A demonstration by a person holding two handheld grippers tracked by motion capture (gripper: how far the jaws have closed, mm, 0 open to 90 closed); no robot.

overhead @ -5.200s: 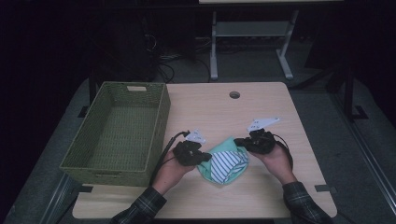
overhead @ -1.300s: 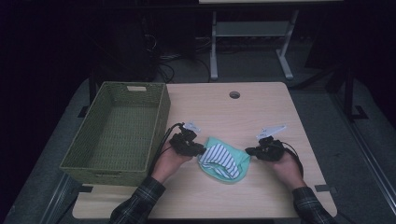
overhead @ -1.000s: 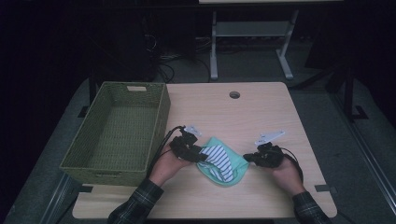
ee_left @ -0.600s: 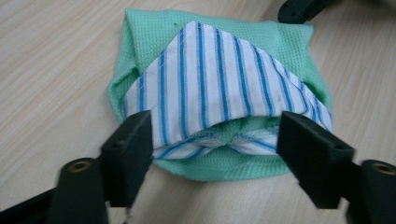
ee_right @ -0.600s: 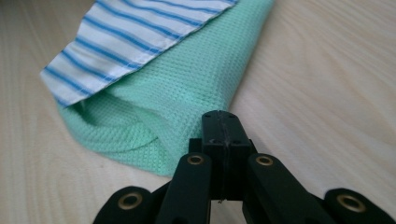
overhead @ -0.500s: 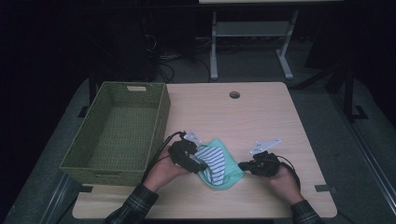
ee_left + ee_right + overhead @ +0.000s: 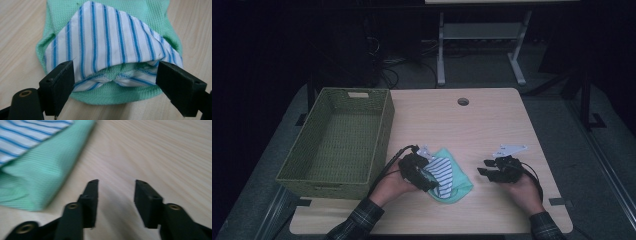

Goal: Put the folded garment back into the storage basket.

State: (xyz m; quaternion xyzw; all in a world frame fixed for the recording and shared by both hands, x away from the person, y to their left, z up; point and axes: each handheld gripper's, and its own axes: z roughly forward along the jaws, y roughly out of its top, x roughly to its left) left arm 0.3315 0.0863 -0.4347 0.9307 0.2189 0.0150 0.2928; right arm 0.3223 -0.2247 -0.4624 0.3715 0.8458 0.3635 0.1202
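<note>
A folded cloth (image 7: 451, 176), green waffle fabric with a white, blue-striped layer on top, lies on the wooden table (image 7: 472, 125) near its front. My left gripper (image 7: 428, 179) is at the cloth's left side. In the left gripper view its jaws have just been opening and stand wide, one on each side of the cloth's near edge (image 7: 112, 87), without pressing on it (image 7: 117, 72). My right gripper (image 7: 486, 169) hovers over bare wood to the right of the cloth. Its jaws have just been opening, with nothing between them (image 7: 117, 183); the green fold (image 7: 37, 182) lies to their left.
An empty green woven basket (image 7: 337, 140) stands on the left part of the table, close to my left hand. A round cable hole (image 7: 463, 101) sits near the far edge. A metal frame (image 7: 442, 45) stands on the floor beyond the table.
The right gripper let go of the cloth and drew away to the right. The left gripper's jaws have spread apart. The cloth now lies folded on the table.
</note>
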